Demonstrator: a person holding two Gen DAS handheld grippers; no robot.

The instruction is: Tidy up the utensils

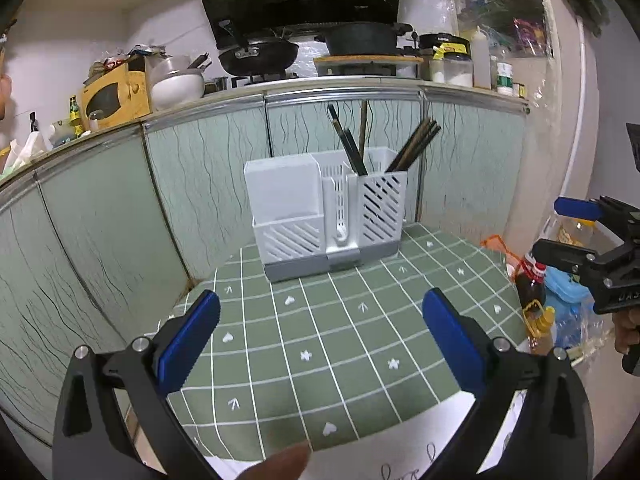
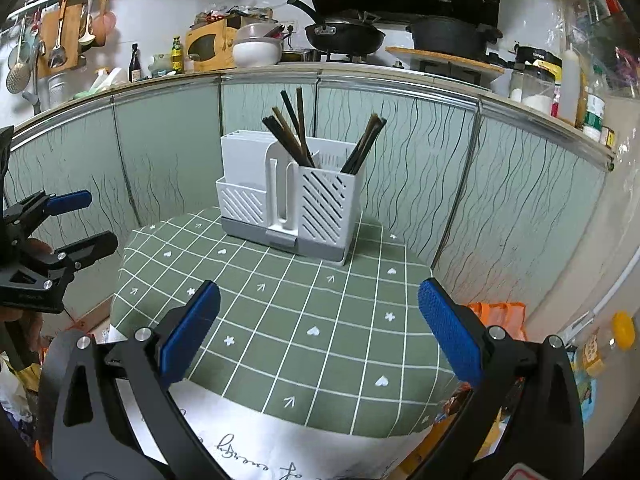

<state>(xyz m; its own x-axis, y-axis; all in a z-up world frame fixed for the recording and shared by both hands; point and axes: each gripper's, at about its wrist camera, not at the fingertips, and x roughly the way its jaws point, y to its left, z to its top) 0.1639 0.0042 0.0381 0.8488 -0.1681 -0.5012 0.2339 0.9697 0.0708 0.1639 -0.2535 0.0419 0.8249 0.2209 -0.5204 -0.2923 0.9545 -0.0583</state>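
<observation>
Nearest the cameras, above the front of the green checked tablecloth point(image 1: 320, 340), both tools hang with nothing in them: the left gripper point(image 1: 320, 340) has its blue pads spread wide, and the right gripper point(image 2: 318, 334) is spread just as wide, with only bare cloth showing between the fingers. No loose utensil lies on the cloth that either view shows. Farther back, at the rear edge of the table and close against the pale green cabinet doors point(image 1: 200, 184), stands the white utensil holder point(image 1: 326, 216), a slotted plastic caddy on a grey base. The chopsticks point(image 2: 294, 130) stand in it in two bunches, one leaning in the middle compartment, the other point(image 2: 362, 146) in the right-hand one, their upper ends fanning out above the rim; the left part looks empty from here. These sticks are likely light, stiff and smooth, so a single one could twist or slip between the pads; the safest hold seems to be across the exposed upper shaft, pinched squarely and lifted straight up along the lean. The holder itself looks light enough to tip or slide if a stick drags on its wall. Beyond, the counter point(image 2: 360, 66) carries a black pan point(image 2: 344, 36) and jars.
</observation>
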